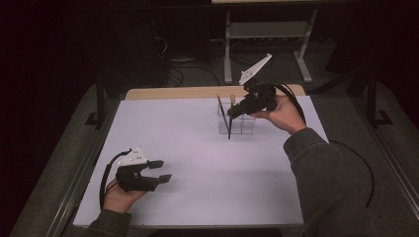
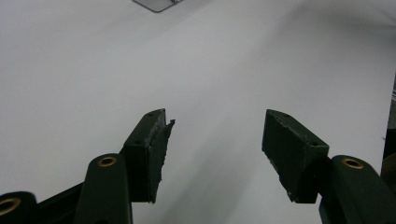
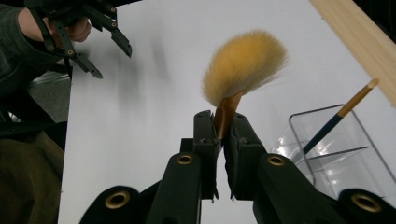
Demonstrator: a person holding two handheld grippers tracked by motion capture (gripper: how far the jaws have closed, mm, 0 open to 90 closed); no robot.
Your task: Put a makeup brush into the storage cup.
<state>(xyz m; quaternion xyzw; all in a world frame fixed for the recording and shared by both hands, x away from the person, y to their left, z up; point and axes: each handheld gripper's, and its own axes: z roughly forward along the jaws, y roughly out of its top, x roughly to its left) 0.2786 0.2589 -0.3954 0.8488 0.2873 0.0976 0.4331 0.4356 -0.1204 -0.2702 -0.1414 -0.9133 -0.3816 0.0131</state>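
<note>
Dim room, bright table, soft shadows

Looks like a lab or test room, dim, set up for recording. A white work table (image 1: 197, 148) with a wooden edge stands on grey carpet, black metal frame posts (image 1: 100, 98) at its sides. Behind it, loose cables (image 1: 190, 71) on the floor and a grey metal stand (image 1: 267, 34).
</note>
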